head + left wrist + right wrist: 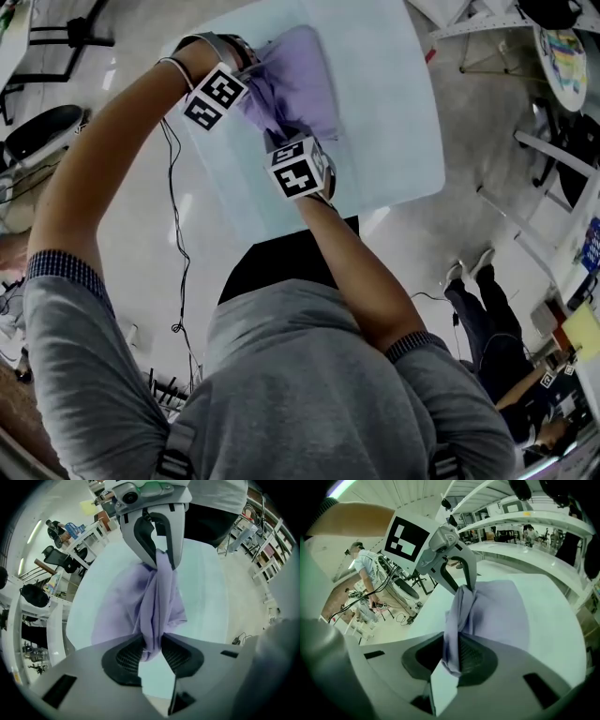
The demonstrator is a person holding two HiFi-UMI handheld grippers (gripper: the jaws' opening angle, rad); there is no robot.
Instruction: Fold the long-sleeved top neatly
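**Long-sleeved top: gripped edge and lay of the cloth**

The long-sleeved top is pale purple. It lies partly laid out on the light table, and its near edge is gathered up and lifted clear of the surface. From that edge the cloth runs away from the person toward the far end of the table, which sets its long axis. The bulk of the garment rests flat beyond both grippers.

The left gripper has its jaws narrowly apart around a bunched rope of purple fabric. The fabric fills the gap, and the pads bear on it from both sides. The right gripper is nearly closed on a thinner fold of the same edge, with a short tail of cloth poking out behind the pads. Each gripper view shows the other gripper close by, with a short span of cloth drawn between the two.

In the head view the right gripper is nearer the person's body. The left gripper sits further out and toward the table's left edge. Both point steeply down.

Judgement: the next move is probably to set this edge down on the flat part or draw it over. The clear direction is forward along the long axis.

The table carries nothing else near the cloth. A thin cable hangs below the left arm, off the table. A black chair and a standing person are well apart and do not obstruct.
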